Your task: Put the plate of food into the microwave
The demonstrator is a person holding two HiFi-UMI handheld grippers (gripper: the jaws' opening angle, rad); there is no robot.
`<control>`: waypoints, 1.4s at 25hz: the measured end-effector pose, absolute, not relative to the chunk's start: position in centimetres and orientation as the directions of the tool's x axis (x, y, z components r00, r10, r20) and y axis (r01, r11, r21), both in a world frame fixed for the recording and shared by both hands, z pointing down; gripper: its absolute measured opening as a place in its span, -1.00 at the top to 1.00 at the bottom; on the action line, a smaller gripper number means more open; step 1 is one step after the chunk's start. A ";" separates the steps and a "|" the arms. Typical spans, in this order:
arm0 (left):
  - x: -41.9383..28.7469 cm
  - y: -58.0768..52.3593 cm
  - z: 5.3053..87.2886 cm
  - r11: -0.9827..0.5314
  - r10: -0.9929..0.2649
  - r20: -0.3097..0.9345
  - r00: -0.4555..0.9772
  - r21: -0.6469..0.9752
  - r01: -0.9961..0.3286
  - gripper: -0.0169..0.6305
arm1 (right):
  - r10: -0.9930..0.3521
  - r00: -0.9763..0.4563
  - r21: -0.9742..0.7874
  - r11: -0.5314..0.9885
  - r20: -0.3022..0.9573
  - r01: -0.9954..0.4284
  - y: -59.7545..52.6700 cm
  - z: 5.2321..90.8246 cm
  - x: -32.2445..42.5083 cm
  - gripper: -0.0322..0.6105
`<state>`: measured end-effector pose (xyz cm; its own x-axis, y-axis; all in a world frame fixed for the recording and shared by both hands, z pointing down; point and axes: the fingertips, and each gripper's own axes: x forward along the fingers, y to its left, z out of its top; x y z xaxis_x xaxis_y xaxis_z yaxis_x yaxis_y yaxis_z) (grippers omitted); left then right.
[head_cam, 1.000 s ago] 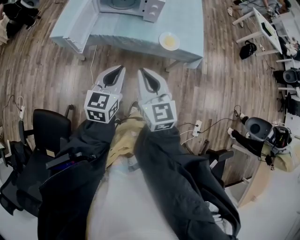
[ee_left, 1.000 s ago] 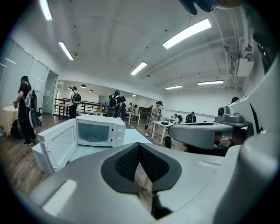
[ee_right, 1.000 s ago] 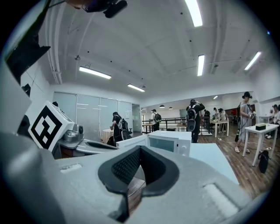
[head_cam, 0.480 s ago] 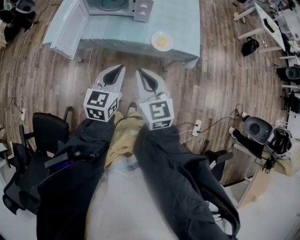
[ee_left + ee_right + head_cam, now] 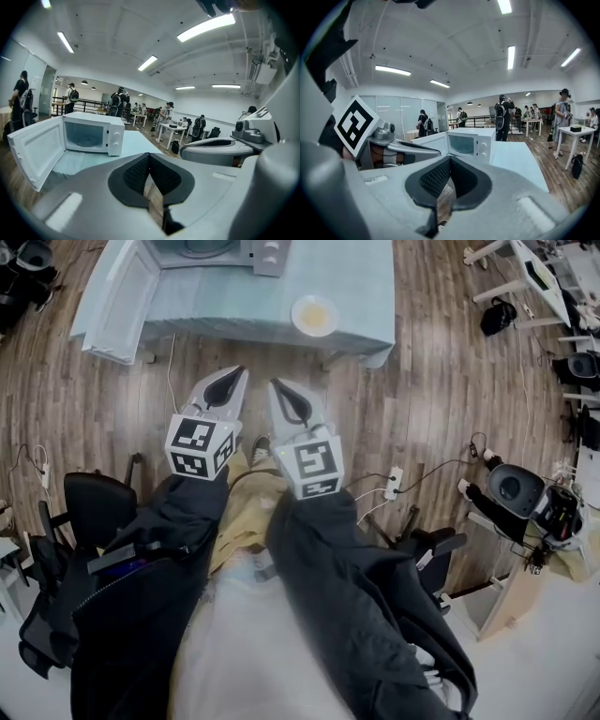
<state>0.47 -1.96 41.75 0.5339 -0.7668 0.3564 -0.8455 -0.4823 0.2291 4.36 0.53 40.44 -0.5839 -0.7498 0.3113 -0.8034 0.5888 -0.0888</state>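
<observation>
Two grippers are in use, and both are empty.

Head view: the left gripper (image 5: pixel 236 376) and the right gripper (image 5: pixel 275 388) are held side by side over the wooden floor, well short of the table (image 5: pixel 361 282). The plate of food (image 5: pixel 314 314) sits on the tabletop near the front edge, to the right of the microwave (image 5: pixel 265 253). The microwave's door (image 5: pixel 114 296) hangs wide open to the left. Neither gripper is near the plate. A black chair (image 5: pixel 94 507) stands on the person's left, clear of the path.

Left gripper view: the jaws are pressed together at the tips with nothing between them. The microwave is ahead and to the left, its cavity open and bare apart from the turntable. The plate does not show here.

Right gripper view: the jaws are likewise closed pad to pad on nothing. The microwave lies straight ahead past the tips, with the tabletop to its right. The plate is not visible in this view either.

Assessment: the step in hand is the approach to the table, and no pickup has begun. The next move calls for closing the distance, spreading at least one pair of jaws and taking the plate by its rim. It must then be kept level so the food does not slide.
</observation>
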 end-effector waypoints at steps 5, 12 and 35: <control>2.7 -2.7 40.4 -0.544 -0.739 0.330 0.588 0.223 -0.809 0.96 | -0.791 -0.528 -0.072 0.534 0.308 -0.842 0.0 39.5 6.5 0.92; 1.1 -7.7 39.8 -0.561 -0.731 0.324 0.601 0.217 -0.799 0.96 | -0.812 -0.491 -0.073 0.495 0.316 -0.866 -4.9 39.6 5.8 0.92; -9.1 -19.5 44.9 -0.501 -0.684 0.410 0.603 0.336 -0.797 0.96 | -0.739 -0.470 -0.115 0.479 0.483 -0.870 -17.1 45.5 -3.5 0.91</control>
